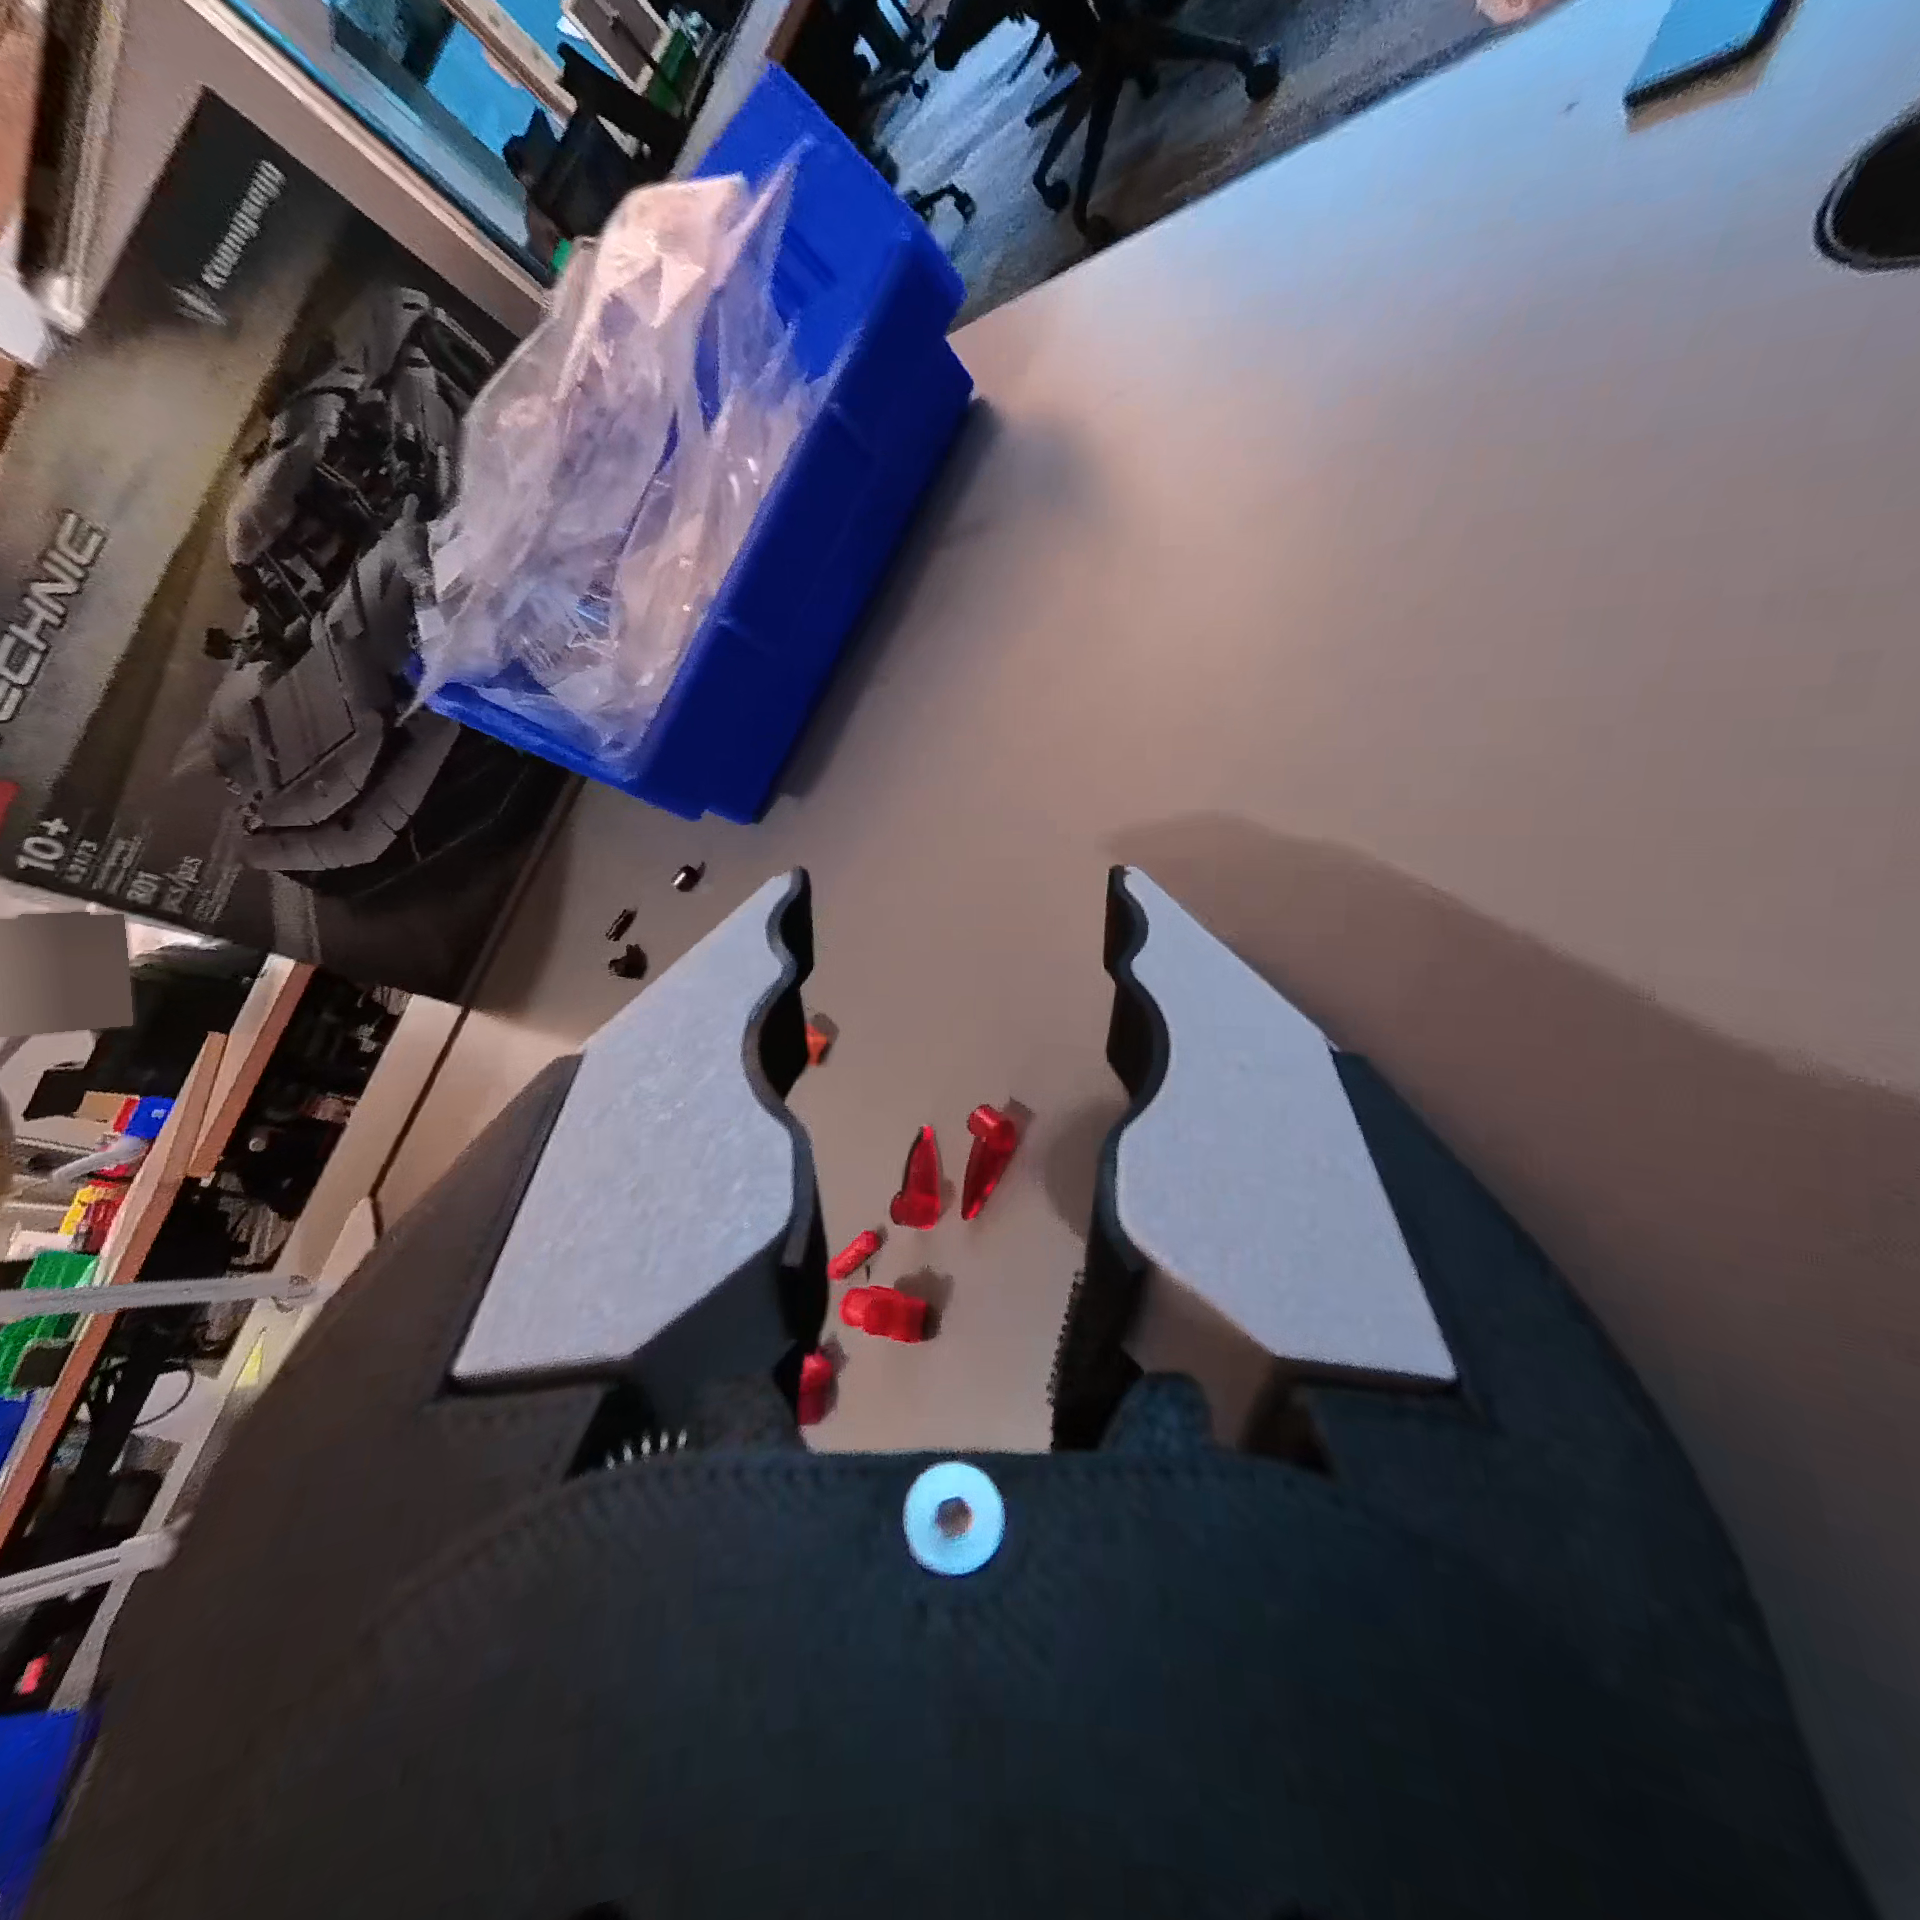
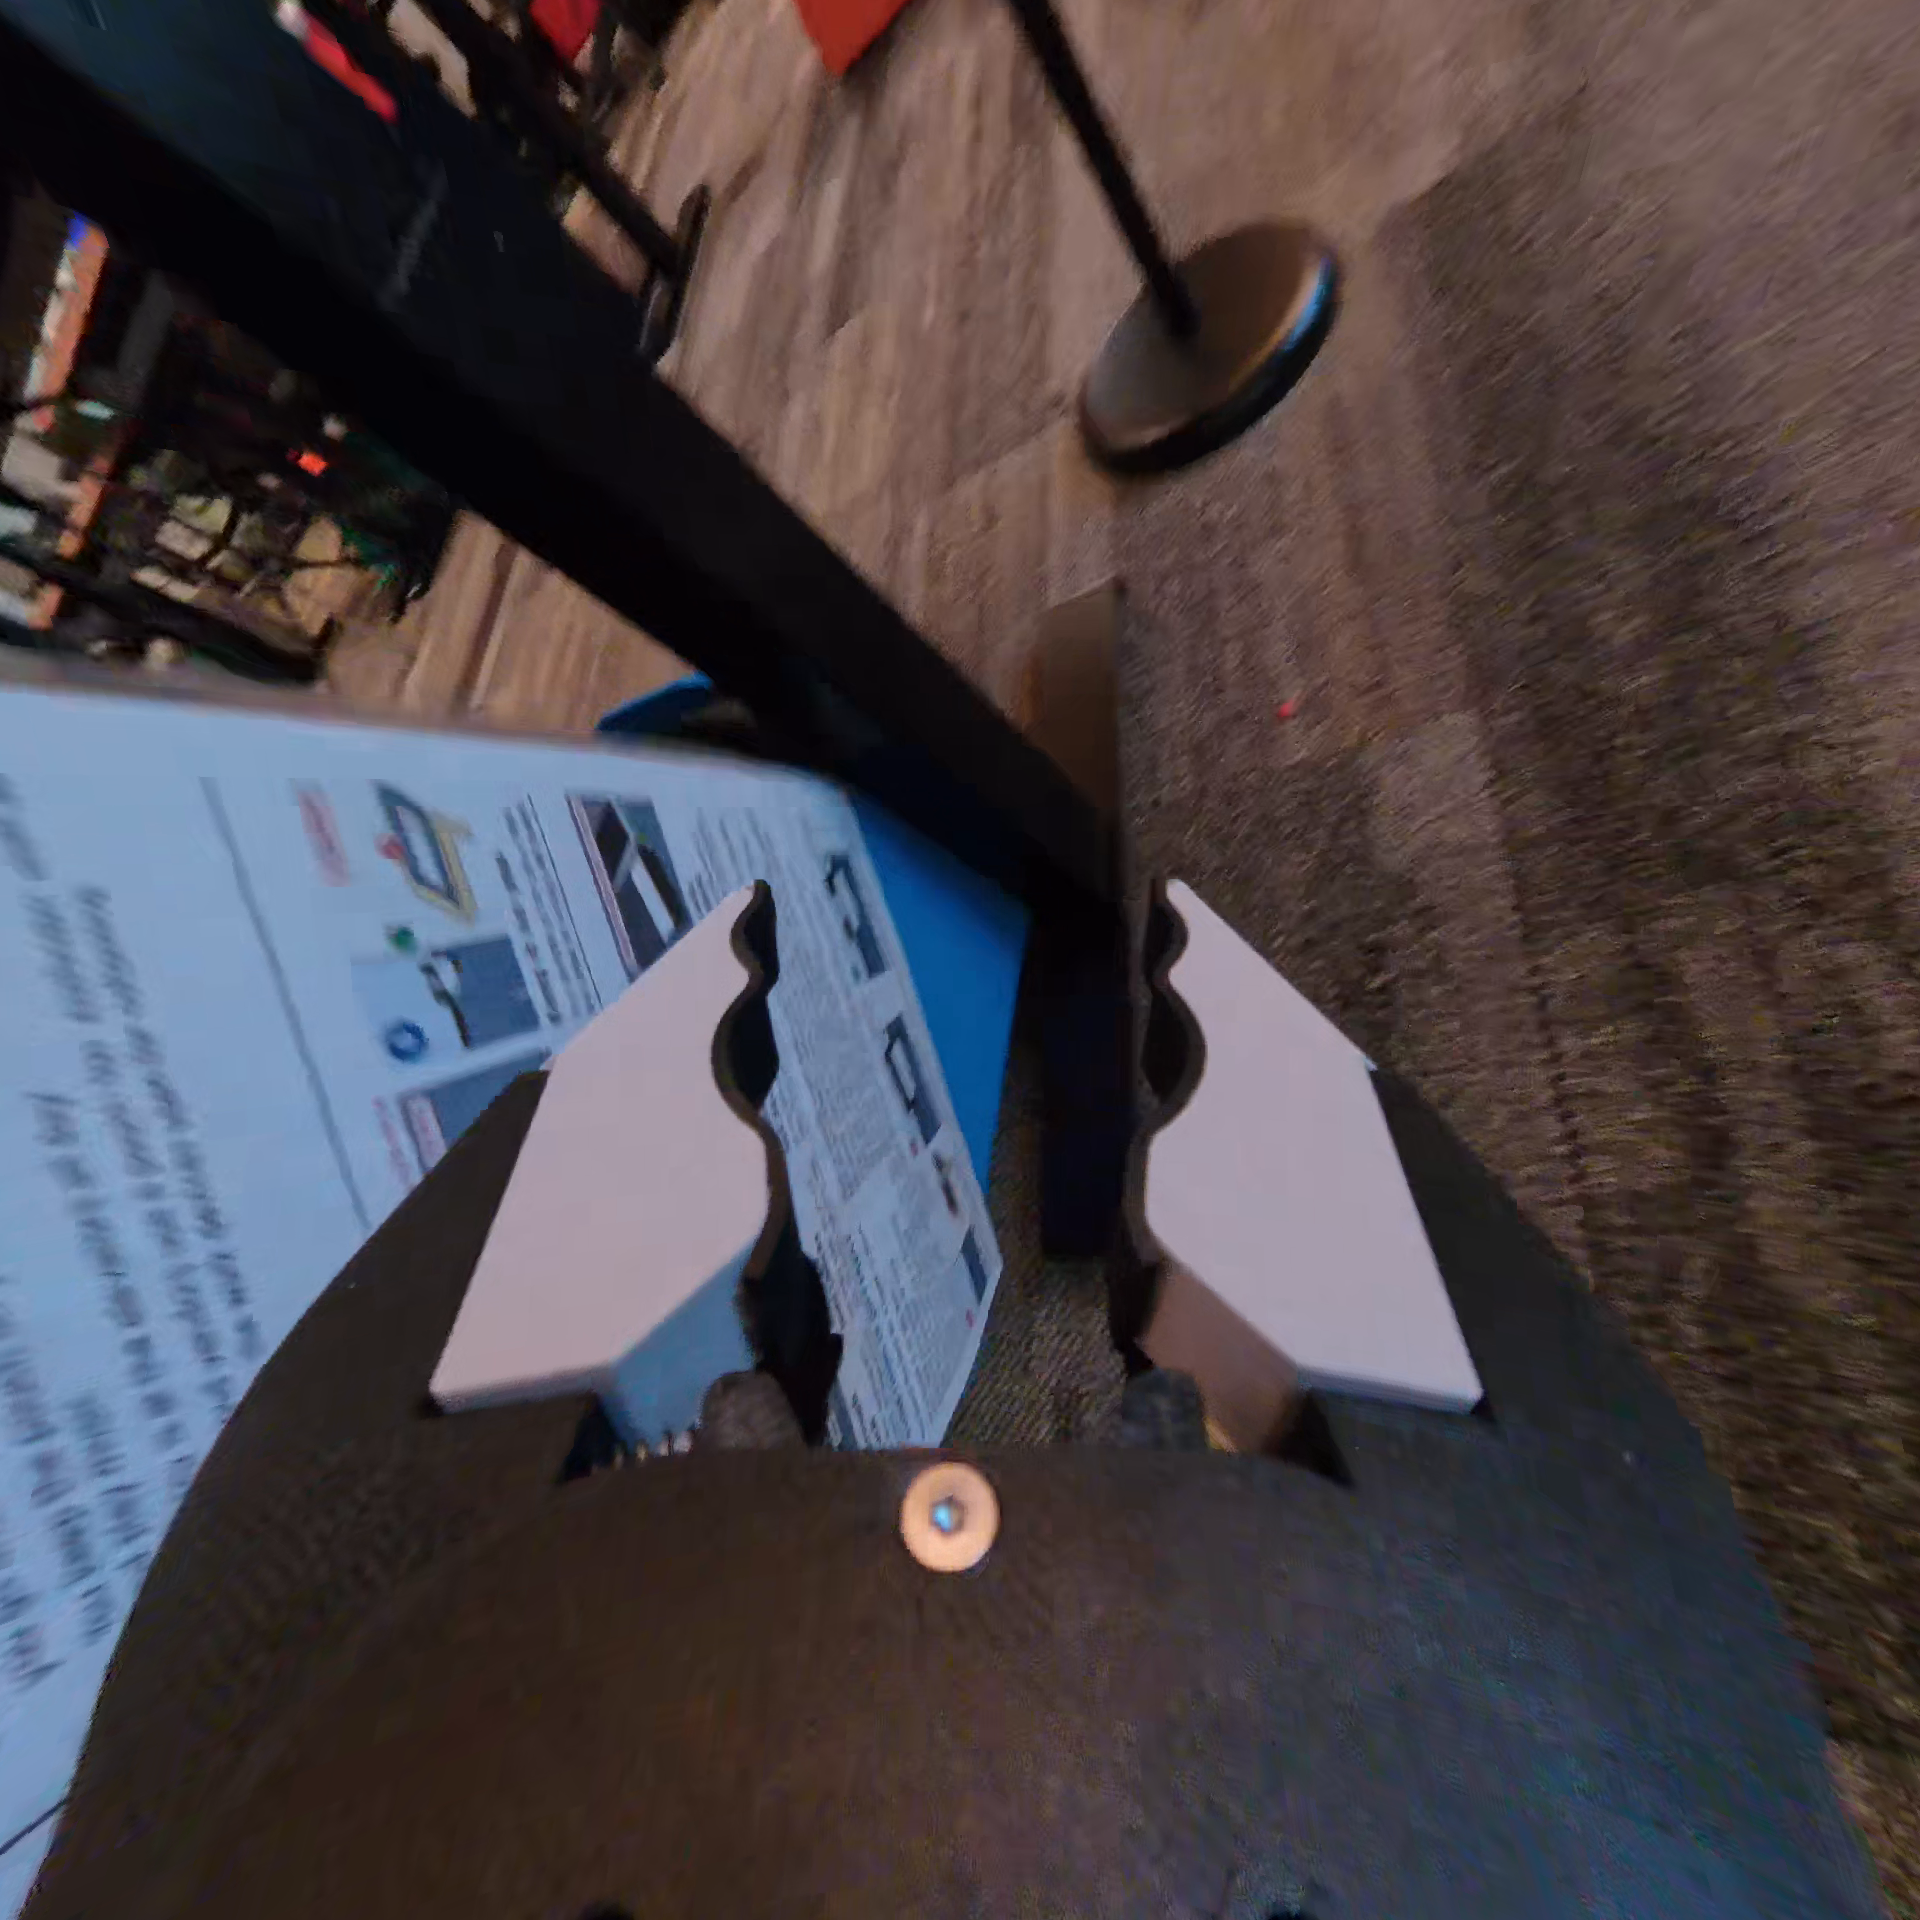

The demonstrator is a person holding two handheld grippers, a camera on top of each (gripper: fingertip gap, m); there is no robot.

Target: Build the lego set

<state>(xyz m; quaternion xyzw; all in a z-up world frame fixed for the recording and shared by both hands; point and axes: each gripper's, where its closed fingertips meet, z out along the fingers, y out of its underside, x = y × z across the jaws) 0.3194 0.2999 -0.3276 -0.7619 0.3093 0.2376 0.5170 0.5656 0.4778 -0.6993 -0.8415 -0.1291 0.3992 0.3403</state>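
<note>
Left gripper (image 1: 956, 883) held open, empty, over red pieces (image 1: 920, 1184) on table (image 1: 1403, 520); blue bin (image 1: 831, 499) seen there only; right gripper (image 2: 961, 899) spread, empty, over printed sheet (image 2: 260, 987) and carpet (image 2: 1558, 727).

On the bench (image 1: 1351, 582), the bin (image 1: 831, 582) is the landmark: plastic bags (image 1: 603, 488) are heaped in it, and the set's box (image 1: 229, 561) stands just left of it. Small pins (image 1: 634, 935) lie near its front corner. Nearer the camera than the bin, loose pieces (image 1: 920, 1184) lie scattered between the left claw's (image 1: 956, 914) parted fingers.
</note>
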